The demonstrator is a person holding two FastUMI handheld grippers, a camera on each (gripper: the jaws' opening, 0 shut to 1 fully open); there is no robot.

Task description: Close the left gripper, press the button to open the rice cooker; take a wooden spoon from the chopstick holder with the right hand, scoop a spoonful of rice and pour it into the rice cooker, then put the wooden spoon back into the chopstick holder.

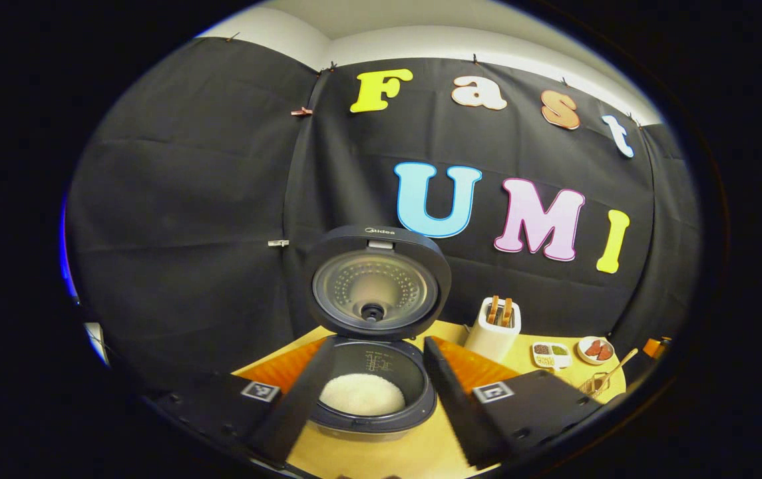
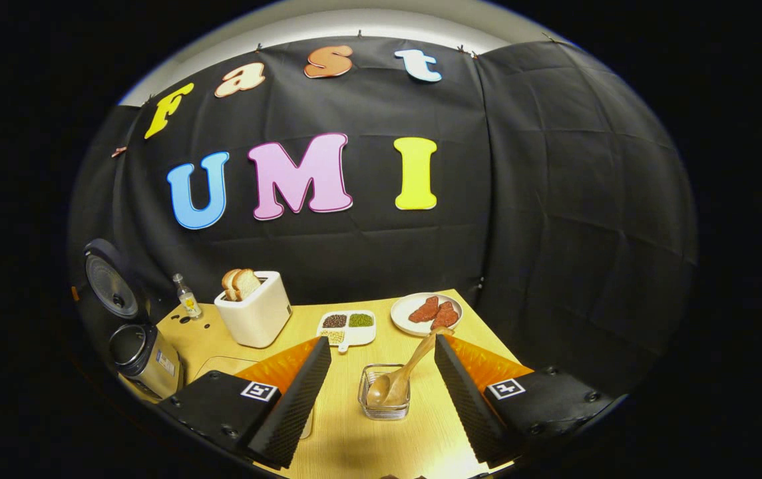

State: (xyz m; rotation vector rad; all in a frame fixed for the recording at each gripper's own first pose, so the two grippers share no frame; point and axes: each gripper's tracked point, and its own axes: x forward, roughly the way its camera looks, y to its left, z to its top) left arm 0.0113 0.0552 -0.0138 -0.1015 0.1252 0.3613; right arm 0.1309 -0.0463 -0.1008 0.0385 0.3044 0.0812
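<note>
The dark rice cooker [image 1: 374, 399] stands open on the wooden table, its lid [image 1: 377, 283] upright and white rice [image 1: 362, 394] in the pot. My left gripper [image 1: 379, 340] is open just in front of it, one finger on each side of the pot, holding nothing. A wooden spoon [image 2: 407, 369] leans in a clear glass holder [image 2: 384, 399], bowl down, handle tilted up to the right. My right gripper [image 2: 381, 338] is open, its fingers flanking the holder without touching it. The cooker [image 2: 144, 362] also shows at the far left of the right gripper view.
A white toaster [image 2: 254, 309] with bread slices stands behind, a small bottle [image 2: 186, 296] to its left. A divided dish of grains [image 2: 347, 327] and a plate of red meat slices [image 2: 427, 313] sit near the back wall. The table's edge runs close on the right.
</note>
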